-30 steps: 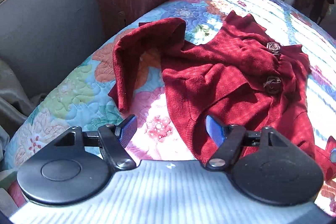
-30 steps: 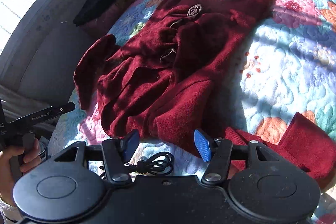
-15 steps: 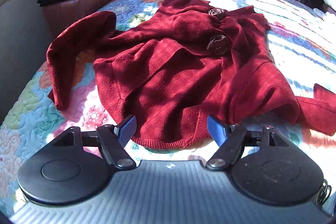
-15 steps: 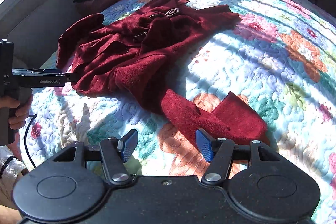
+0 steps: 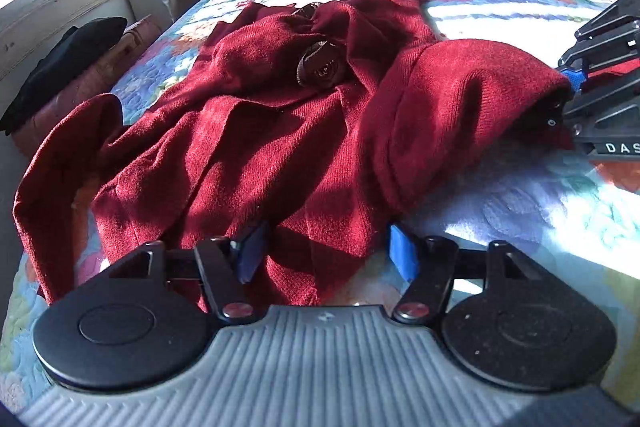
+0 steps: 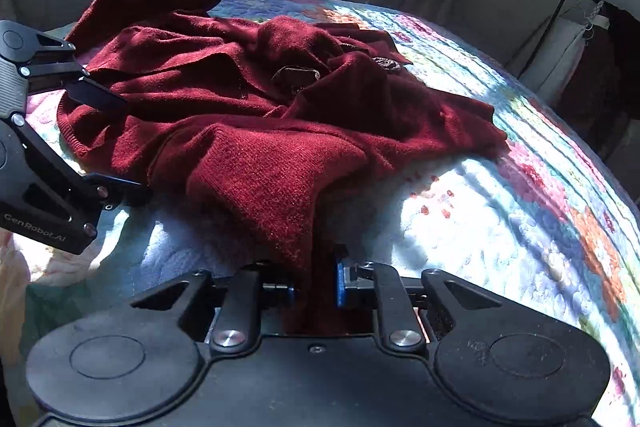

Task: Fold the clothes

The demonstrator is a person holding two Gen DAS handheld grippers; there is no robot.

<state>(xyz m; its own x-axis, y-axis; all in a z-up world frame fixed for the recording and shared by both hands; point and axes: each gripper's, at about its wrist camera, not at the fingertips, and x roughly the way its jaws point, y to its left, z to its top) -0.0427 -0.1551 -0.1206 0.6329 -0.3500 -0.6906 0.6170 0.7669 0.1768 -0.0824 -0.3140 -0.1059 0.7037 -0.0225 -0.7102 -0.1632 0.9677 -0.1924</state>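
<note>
Left wrist view: crumpled red sweater [image 5: 256, 131] lies on the floral quilt [image 5: 520, 199]; left gripper [image 5: 326, 251] at the near hem, jaws closing with hem fabric between them, blue pads not visibly pressing yet. Right gripper [image 5: 576, 83] at right edge, sleeve end draped into it. Right wrist view: right gripper [image 6: 314, 283] closing, pads clamped on the sweater's [image 6: 256, 115] sleeve end. Left gripper [image 6: 92, 139] at left by the hem, its grip hard to tell here.
</note>
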